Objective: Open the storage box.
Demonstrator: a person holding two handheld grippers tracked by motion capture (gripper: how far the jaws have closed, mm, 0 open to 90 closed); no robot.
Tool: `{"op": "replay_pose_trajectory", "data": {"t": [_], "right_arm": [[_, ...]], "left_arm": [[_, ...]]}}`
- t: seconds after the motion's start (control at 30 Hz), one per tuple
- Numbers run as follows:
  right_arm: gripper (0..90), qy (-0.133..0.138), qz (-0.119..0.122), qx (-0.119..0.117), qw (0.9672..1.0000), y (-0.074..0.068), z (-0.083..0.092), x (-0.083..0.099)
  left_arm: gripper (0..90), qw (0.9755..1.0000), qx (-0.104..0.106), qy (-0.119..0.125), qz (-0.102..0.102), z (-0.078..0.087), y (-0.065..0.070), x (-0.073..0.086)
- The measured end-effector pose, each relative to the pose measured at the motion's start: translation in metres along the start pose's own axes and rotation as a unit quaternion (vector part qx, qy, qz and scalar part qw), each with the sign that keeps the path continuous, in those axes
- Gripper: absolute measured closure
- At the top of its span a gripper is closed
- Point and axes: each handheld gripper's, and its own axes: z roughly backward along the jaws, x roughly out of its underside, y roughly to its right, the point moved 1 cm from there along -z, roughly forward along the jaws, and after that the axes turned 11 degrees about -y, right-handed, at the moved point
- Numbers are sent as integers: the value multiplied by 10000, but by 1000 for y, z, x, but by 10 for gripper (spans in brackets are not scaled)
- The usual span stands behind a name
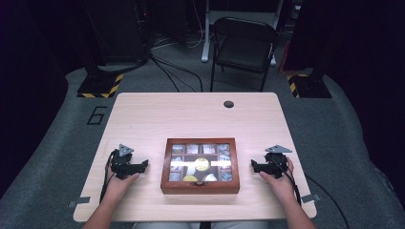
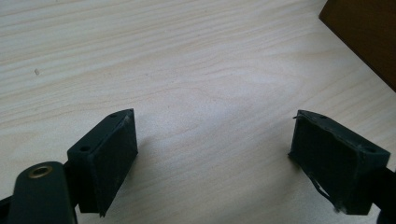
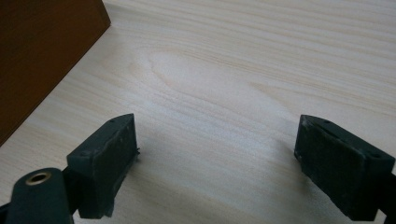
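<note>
High view: left gripper (image 1: 144, 164) and right gripper (image 1: 253, 164) flank the wooden box (image 1: 200, 166), jaws wide, empty.

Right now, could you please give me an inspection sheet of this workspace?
Surface: pale wooden table, round hole near the far edge.
Job's things: wooden box, glass lid shut, lies centred between the claws.
Clutter: nothing seen.
Grippers: left claw and right claw open, empty, flanking the box.
Cables: one trails from each claw; more lie on the floor behind.
Surroundings: folding chair, grey carpet, striped stand bases.
</note>
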Motion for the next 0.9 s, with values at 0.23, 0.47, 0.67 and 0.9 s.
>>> {"op": "replay_pose_trajectory", "data": {"t": [0.23,0.47,0.67,0.9], "right_arm": [[139,27,-32,-5,10000,-1,1,1],[145,9,-57,24,10000,-2,2,2],[147,28,-84,27,10000,-2,1,2],[203,68,-72,7,10000,-3,3,3]], "left_arm": [[143,10000,15,-31,-21,0,3,-1],[145,10000,13,16,-26,-1,3,0],[148,10000,38,15,-34,0,4,0],[149,10000,26,13,-12,0,4,0]]}}
